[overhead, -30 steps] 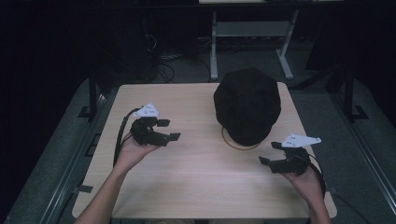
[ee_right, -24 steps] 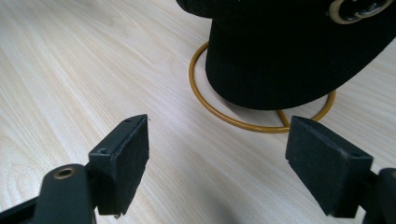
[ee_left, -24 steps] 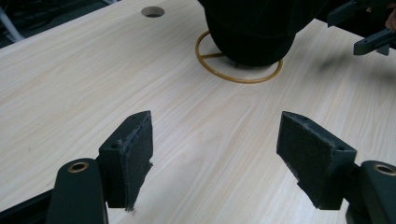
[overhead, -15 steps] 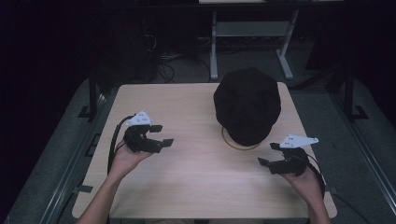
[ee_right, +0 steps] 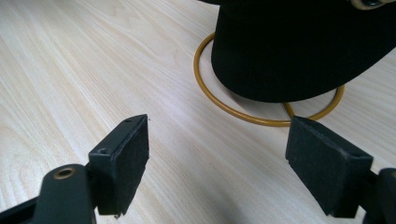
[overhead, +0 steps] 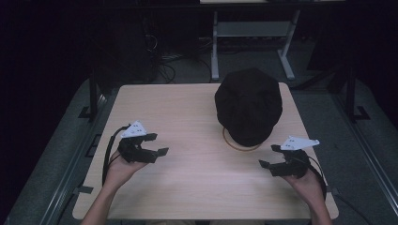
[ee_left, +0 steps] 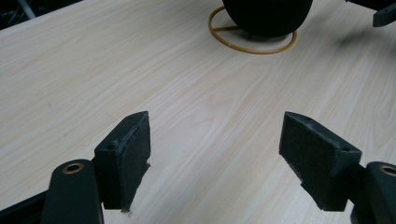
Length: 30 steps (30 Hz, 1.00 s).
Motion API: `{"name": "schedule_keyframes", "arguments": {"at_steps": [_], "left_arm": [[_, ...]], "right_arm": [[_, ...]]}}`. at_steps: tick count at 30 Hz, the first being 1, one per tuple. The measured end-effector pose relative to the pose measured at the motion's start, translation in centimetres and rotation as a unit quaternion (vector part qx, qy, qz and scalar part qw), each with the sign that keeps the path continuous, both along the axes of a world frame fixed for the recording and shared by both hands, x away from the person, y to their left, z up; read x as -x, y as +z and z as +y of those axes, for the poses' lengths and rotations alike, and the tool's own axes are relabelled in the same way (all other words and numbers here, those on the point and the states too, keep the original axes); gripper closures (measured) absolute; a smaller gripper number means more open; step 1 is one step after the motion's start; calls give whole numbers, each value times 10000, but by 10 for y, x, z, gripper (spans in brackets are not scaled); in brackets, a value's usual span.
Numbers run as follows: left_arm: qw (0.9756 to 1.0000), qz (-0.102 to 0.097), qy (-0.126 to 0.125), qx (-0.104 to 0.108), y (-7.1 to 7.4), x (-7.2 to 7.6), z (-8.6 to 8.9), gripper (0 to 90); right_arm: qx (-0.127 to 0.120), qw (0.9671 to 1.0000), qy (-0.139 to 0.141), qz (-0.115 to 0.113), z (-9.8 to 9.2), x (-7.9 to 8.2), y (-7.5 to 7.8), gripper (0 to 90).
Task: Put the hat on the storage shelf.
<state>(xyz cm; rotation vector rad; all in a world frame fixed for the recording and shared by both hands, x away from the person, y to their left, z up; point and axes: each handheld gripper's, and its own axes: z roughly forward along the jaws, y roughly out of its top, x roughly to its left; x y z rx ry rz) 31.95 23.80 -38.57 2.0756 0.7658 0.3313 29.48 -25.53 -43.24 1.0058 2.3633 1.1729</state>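
Covering stand's upper part, black hat point(overhead: 248, 105); gold ring base point(overhead: 240, 145) partly visible.

Black hat point(overhead: 248, 105), gold wire ring stand point(ee_right: 261, 117), pale wood-grain table point(overhead: 187, 187), black jaws

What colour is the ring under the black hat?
Golden yellow; the ring under the hat shows best in the right gripper view.

A pale wooden table point(overhead: 187, 108) stood on grey floor point(overhead: 70, 140); a white desk frame point(overhead: 253, 33) and cables point(overhead: 164, 61) lay far behind.
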Motion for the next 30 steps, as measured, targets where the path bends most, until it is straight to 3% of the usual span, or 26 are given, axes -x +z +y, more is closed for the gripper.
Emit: {"name": "schedule_keyframes", "arguments": {"at_steps": [10,23,24,28,30], "left_arm": [[9999,-76,134,48,-15,16,12,240],[9989,8,452,135,-35,36,30,220],[9982,50,505,307,-38,40,34,217],[9982,23,581,146,-41,43,39,202],[9979,27,616,217,-41,45,43,189]], "right_arm": [[19,10000,9,14,1,3,-1,209],[15,10000,55,-15,4,6,0,208],[9,10000,82,8,5,7,0,200],[-26,9999,104,6,5,8,-1,201],[-15,9999,100,16,4,8,-1,201]]}}
